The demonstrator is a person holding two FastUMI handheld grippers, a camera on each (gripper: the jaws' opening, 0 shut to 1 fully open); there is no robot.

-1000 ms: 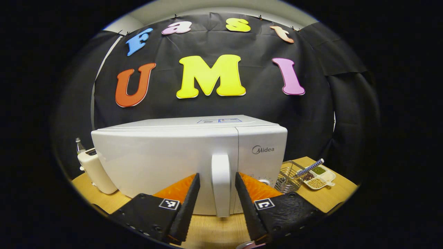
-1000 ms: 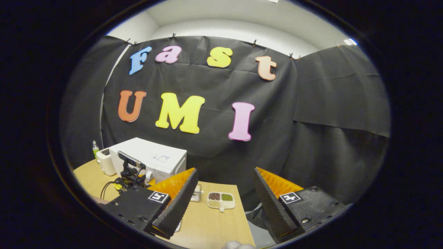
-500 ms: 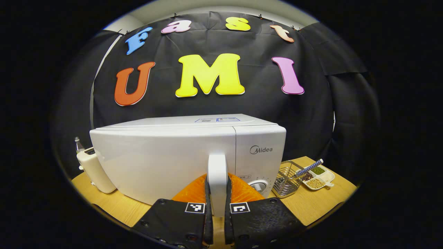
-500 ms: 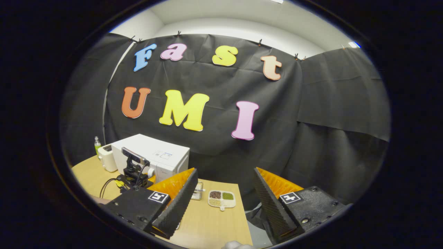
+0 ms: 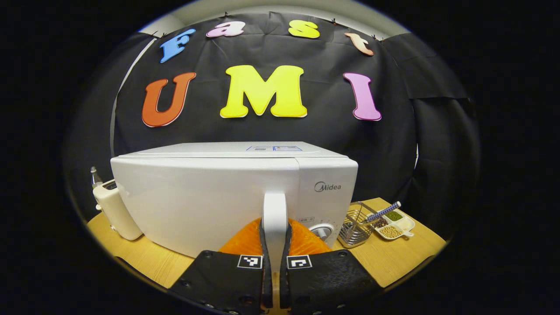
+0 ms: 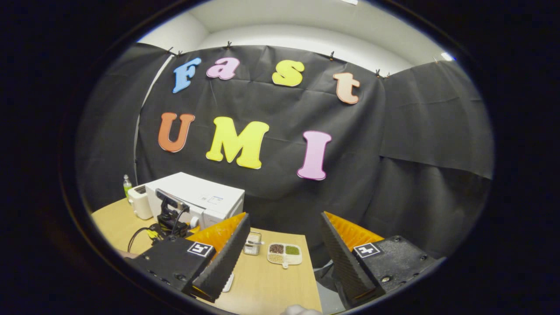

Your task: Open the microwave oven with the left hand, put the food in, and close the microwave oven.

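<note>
Left gripper view puts your left gripper at 6 o'clock, its two fingers clamped on the smooth, rounded white door handle of the glossy, boxy microwave, door closed. At 4 o'clock stand a wire basket and a sectioned dish of beans on the wooden table. Right gripper view shows your right gripper spread wide, ridged fingers holding nothing, with the microwave at 9 o'clock.
</note>
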